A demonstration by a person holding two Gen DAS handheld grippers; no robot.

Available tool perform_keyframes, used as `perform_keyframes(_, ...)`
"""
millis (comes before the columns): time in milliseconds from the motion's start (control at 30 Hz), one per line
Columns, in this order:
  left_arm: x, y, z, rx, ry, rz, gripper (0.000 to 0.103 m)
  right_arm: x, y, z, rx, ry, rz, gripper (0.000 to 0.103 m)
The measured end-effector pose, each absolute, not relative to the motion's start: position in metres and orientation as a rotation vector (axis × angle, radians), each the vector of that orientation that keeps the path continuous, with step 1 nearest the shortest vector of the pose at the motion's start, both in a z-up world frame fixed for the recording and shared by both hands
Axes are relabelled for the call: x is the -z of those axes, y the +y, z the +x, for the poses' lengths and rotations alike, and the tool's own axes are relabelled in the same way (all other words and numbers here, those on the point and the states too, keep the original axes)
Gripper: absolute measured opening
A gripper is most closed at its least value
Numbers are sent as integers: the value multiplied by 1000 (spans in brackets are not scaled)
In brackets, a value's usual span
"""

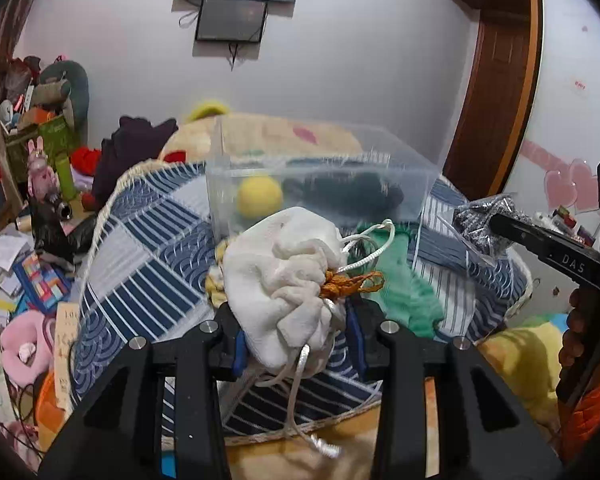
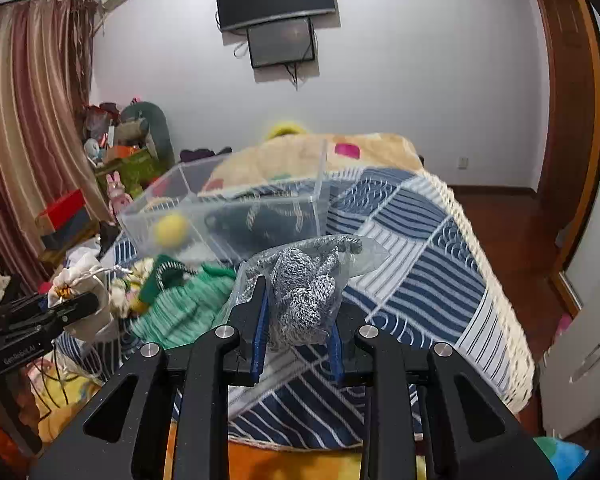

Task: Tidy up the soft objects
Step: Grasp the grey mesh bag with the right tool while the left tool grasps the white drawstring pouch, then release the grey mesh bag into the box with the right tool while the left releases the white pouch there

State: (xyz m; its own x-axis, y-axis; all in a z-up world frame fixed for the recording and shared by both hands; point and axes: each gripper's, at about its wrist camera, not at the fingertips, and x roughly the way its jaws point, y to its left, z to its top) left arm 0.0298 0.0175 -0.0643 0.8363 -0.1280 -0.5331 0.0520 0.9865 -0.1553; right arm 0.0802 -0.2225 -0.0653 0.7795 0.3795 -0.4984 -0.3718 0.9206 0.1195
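Observation:
My left gripper (image 1: 296,320) is shut on a white drawstring pouch (image 1: 284,276) with an orange tassel, held above the blue patterned mat (image 1: 148,264). My right gripper (image 2: 298,320) is shut on a clear bag of grey knit fabric (image 2: 304,284), also above the mat. The right gripper shows in the left wrist view (image 1: 496,222) with its bag (image 1: 480,224); the left gripper shows in the right wrist view (image 2: 88,304) with the pouch (image 2: 80,280). A clear plastic box (image 1: 320,184) (image 2: 228,216) stands behind, holding a yellow ball (image 1: 259,199) and a dark soft item (image 1: 348,192). A green knit piece (image 1: 404,284) (image 2: 180,304) lies on the mat.
The mat lies on a bed with a beige blanket (image 2: 300,156). Clutter, boxes and plush toys (image 1: 32,208) crowd the left side. A pink plush (image 1: 20,348) lies lower left. A wooden door (image 1: 496,80) and wardrobe are at right. Wooden floor (image 2: 512,224) lies right of the bed.

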Motion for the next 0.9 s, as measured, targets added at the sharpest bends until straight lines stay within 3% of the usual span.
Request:
perform_keyframes(467,4,36,59,77,433,-98,39,5,-199,95,-431,363,-40,23)
perform_keyframes(900,4,37,127,102,502,-112,39,7,-148,146,-477,397,-68,23)
